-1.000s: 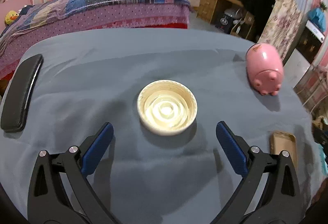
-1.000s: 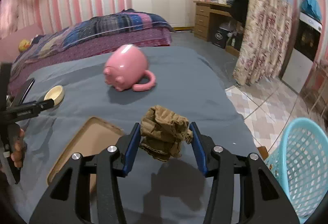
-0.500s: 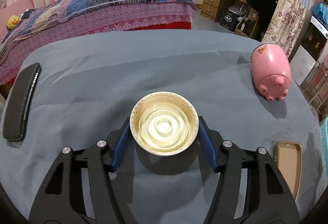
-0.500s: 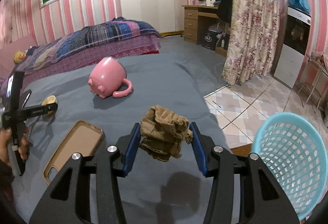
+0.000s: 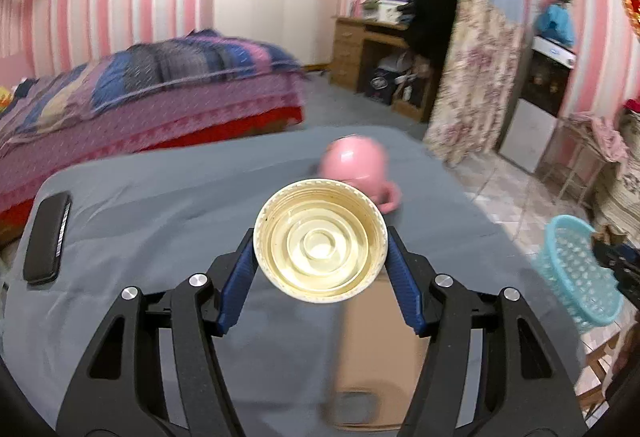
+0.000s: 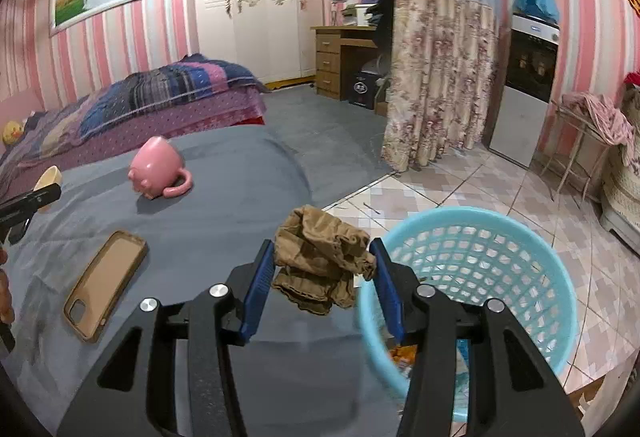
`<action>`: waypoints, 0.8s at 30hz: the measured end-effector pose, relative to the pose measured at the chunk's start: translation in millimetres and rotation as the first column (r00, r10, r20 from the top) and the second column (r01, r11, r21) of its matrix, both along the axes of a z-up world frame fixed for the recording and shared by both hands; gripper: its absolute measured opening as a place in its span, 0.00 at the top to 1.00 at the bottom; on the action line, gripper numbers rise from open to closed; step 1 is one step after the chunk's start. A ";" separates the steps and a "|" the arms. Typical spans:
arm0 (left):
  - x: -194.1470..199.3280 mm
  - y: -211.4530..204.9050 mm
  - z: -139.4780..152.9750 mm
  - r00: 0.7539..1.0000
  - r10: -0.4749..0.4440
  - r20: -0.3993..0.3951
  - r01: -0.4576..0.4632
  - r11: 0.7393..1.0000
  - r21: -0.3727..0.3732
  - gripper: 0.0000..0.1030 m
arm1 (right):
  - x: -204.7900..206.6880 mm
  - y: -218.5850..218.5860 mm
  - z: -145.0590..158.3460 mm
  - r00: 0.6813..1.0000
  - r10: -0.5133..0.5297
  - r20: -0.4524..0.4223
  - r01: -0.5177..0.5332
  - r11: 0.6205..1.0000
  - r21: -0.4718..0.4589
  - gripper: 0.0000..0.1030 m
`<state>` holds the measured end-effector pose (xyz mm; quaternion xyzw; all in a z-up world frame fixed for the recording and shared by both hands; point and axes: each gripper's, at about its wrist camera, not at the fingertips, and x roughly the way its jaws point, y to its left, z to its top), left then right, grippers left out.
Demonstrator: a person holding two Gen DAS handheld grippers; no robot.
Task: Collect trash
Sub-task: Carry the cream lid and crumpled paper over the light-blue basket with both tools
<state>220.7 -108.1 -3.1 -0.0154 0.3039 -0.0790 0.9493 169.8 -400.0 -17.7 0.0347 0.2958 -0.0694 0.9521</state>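
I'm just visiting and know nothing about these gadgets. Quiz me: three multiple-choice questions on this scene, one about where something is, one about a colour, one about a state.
1. Where is the laundry-style basket?
A. on the bed
B. on the tiled floor beside the grey-covered table
C. on the desk

2. What colour is the pig-shaped mug?
A. pink
B. green
C. white

3. What is the right claw doing?
A. hanging open and empty
B. gripping the phone case
C. gripping a crumpled brown paper

Answers: 1 B, its blue rim stands on the tiles next to the table's edge. 2 A, its body and handle are pink. 3 C, the paper sits pinched between the blue pads.
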 end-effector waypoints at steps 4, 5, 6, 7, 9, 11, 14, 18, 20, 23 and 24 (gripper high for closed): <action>-9.7 -45.0 5.0 0.997 -0.074 0.011 0.074 0.997 -0.010 0.41 | -6.6 -23.5 0.1 0.999 -0.040 0.003 0.040 0.999 0.000 0.53; -11.0 -58.7 5.0 0.996 -0.092 0.015 0.092 0.996 -0.006 0.41 | -7.8 -26.5 0.2 0.999 -0.047 0.004 0.047 0.999 0.004 0.53; -11.7 -69.0 4.9 0.994 -0.104 0.017 0.105 0.995 -0.004 0.41 | -10.3 -36.9 0.5 0.998 -0.067 0.008 0.067 0.998 0.009 0.53; -11.5 -78.3 5.0 0.993 -0.119 0.016 0.119 0.993 -0.005 0.41 | -11.8 -40.1 0.9 0.997 -0.075 0.009 0.074 0.997 0.009 0.53; -11.5 -92.6 4.3 0.990 -0.143 0.011 0.143 0.990 -0.013 0.41 | -15.2 -51.7 3.0 0.995 -0.098 0.018 0.098 0.995 0.011 0.53; -10.2 -110.6 3.7 0.985 -0.170 0.009 0.170 0.985 -0.014 0.41 | -17.9 -61.9 4.4 0.992 -0.121 0.024 0.121 0.993 0.014 0.53; -10.0 -135.2 3.1 0.979 -0.203 0.013 0.203 0.979 -0.014 0.41 | -22.1 -80.3 3.3 0.987 -0.160 0.022 0.160 0.987 0.015 0.53; -6.2 -159.9 -0.1 0.970 -0.241 0.000 0.241 0.970 -0.033 0.41 | -28.8 -105.5 -0.3 0.977 -0.212 0.010 0.212 0.977 0.017 0.53; -5.4 -174.0 -3.5 0.964 -0.266 -0.006 0.265 0.964 -0.033 0.41 | -32.3 -113.0 -0.2 0.973 -0.229 0.008 0.228 0.973 0.020 0.53; -5.7 -196.4 -10.1 0.955 -0.297 -0.016 0.296 0.955 -0.016 0.41 | -37.3 -127.4 -1.7 0.967 -0.255 0.005 0.255 0.967 0.016 0.53; -6.1 -202.8 -12.5 0.951 -0.307 -0.020 0.307 0.952 -0.012 0.41 | -39.0 -132.5 -2.3 0.964 -0.266 0.005 0.266 0.964 0.014 0.53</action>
